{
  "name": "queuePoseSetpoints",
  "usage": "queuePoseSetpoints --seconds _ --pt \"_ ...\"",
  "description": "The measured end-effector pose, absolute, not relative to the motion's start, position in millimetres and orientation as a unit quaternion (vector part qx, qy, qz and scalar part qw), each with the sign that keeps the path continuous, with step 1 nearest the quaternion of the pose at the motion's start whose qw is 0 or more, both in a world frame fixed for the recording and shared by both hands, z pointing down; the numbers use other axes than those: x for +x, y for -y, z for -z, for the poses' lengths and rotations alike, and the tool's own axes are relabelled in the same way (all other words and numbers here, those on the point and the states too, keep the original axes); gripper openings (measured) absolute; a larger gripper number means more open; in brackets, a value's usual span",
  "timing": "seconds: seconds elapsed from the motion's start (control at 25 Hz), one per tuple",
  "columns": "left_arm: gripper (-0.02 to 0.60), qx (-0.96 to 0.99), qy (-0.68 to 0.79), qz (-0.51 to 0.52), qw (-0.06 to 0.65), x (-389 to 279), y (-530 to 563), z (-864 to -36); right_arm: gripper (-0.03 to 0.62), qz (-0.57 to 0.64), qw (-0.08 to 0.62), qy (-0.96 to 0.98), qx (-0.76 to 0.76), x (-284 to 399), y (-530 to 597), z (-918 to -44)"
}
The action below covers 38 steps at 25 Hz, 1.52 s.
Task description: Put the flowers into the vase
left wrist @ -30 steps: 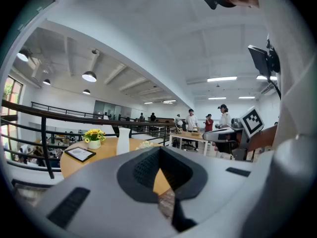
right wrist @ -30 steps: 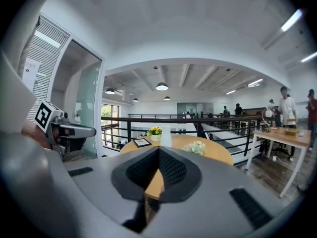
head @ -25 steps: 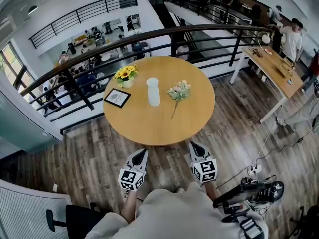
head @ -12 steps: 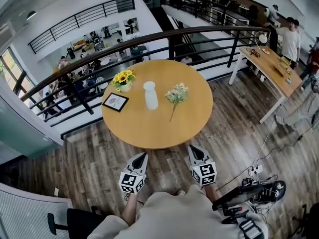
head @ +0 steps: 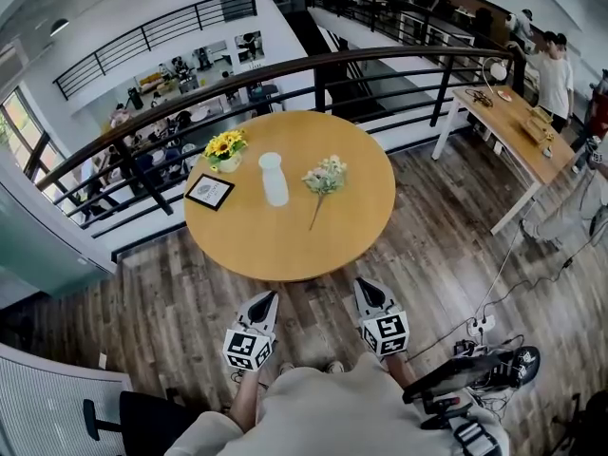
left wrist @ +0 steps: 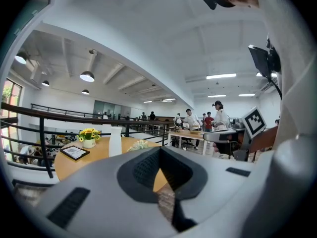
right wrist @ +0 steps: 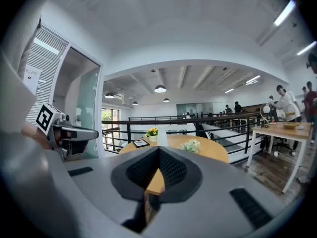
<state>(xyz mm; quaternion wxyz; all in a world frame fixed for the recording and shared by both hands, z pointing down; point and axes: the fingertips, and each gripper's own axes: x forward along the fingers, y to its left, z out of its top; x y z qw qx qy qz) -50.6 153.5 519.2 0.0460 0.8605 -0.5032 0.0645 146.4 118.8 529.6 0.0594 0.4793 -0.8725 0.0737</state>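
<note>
On the round table (head: 285,240), no progress to report yet. Standing upright near the middle, a touch toward the far left edge: the white vase (head: 274,179), empty at the mouth as far as can be seen. Lying flat just to its right, apart from it, blossoms toward the far edge and stem trailing toward the near edge: the loose flowers (head: 323,177). Not lifted, not gripped, not in the vase.

Down off the near edge, over the wooden floor (head: 171,312) and short of the tabletop: the left hand-held gripper (head: 267,300), clenched on nothing, and the right hand-held gripper (head: 369,293), likewise clenched and empty.

Left to do, by the look of it: the whole job. Reaching in over the near edge, opening up, pinching the stem, raising the bunch, turning it stem-down, lowering it into that narrow mouth.

Now the count, big to small.
- One table.
- Two hand-held grippers.
- One vase.
- One bunch of loose flowers on a single visible stem, blossoms too small to number.
- One little pot of yellow sunflowers (head: 224,148) by the far left edge, already arranged and probably no part of the job.
- One small framed picture (head: 209,191) at the left edge, just nearer than that pot.
</note>
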Motion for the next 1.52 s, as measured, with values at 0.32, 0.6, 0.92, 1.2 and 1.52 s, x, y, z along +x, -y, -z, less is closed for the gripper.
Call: queuePoseSetpoints --seconds 0.32,0.6,0.92,1.2,1.52 --pt "0.006 0.862 0.499 -0.070 0.048 -20 -156 -526 0.008 -0.094 0.031 0.880 0.465 168 -117 -532" --pt "0.006 0.868 0.490 -0.072 0.041 -10 -130 -526 0.008 -0.095 0.038 0.872 0.478 179 -102 -539" --pt "0.006 0.881 0.465 -0.069 0.048 -6 -79 -537 0.008 -0.095 0.045 0.859 0.501 182 -65 -545" --pt "0.007 0.891 0.447 -0.062 0.048 -27 -6 -527 0.008 -0.094 0.053 0.847 0.520 161 -1 -538" --pt "0.006 0.891 0.449 -0.052 0.046 -79 63 -507 0.008 -0.080 0.051 0.850 0.519 104 73 -511"
